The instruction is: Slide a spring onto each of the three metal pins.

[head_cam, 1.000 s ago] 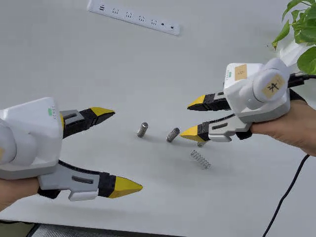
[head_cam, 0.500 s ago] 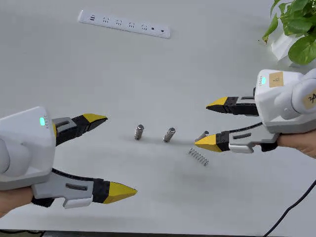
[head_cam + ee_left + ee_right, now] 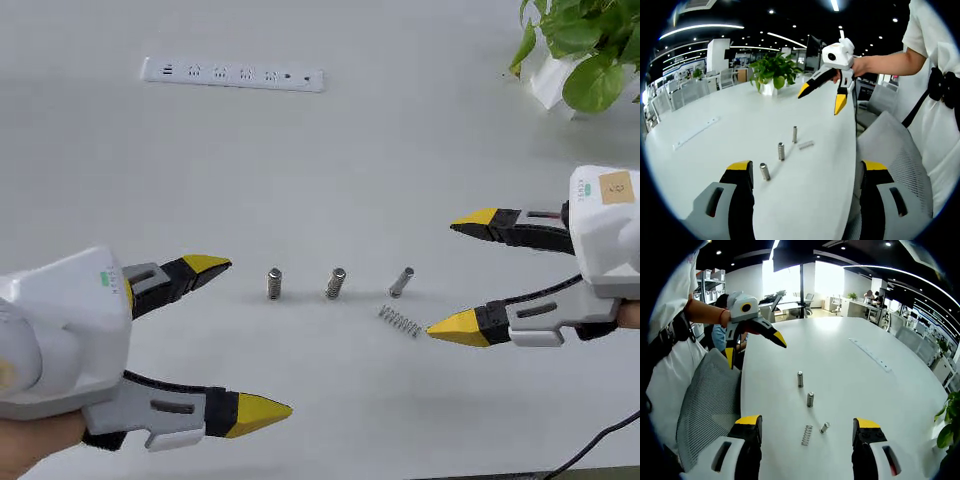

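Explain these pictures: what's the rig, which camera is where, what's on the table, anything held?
No robot here: a person holds a two-jaw gripper in each hand. The head view comes from a headset camera looking down at the work. The two round views come from a camera on each gripper. The left gripper and right gripper are both open and hold nothing. On the white table three metal pins stand in a row. Two seem to wear springs; the pin nearest the right gripper looks bare. A loose spring lies beside it. Farther back are a power strip and a potted plant.
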